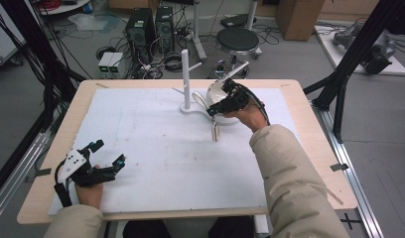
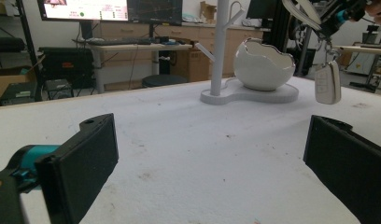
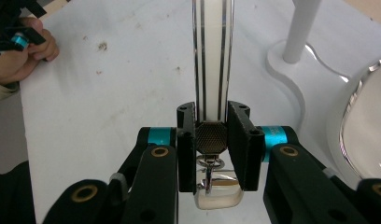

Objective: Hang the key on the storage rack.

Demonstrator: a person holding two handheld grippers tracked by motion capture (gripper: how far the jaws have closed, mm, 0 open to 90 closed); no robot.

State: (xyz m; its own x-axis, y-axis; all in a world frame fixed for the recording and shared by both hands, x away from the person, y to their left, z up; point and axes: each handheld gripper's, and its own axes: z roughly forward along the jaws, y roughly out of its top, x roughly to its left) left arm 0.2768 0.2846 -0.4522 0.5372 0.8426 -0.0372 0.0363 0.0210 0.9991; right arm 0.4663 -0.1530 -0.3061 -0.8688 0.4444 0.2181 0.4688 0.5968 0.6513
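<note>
The right hand-held gripper (image 1: 221,100) is clamped shut on a car key (image 2: 328,82) with a strap: in the right gripper view the 2 jaws pinch the strap's top, its ring and clasp just below the pads. Seen from the left gripper view, the key hangs in the air off that gripper, just beside the white egg-shaped bowl (image 2: 263,65) and clear of the desk (image 1: 156,158). In the high view the strap (image 1: 215,132) dangles below the hand near the bowl and the white stand (image 1: 186,79) with its side pegs.

The step in hand looks like carrying the key to the stand or the bowl (which of the 2 is hard to say). The next move would call for lifting the loop level with a peg, or centring the key over the bowl before letting go.

The left hand-held gripper (image 1: 107,153) rests near the desk's front left corner, jaws wide apart and holding nothing.
</note>
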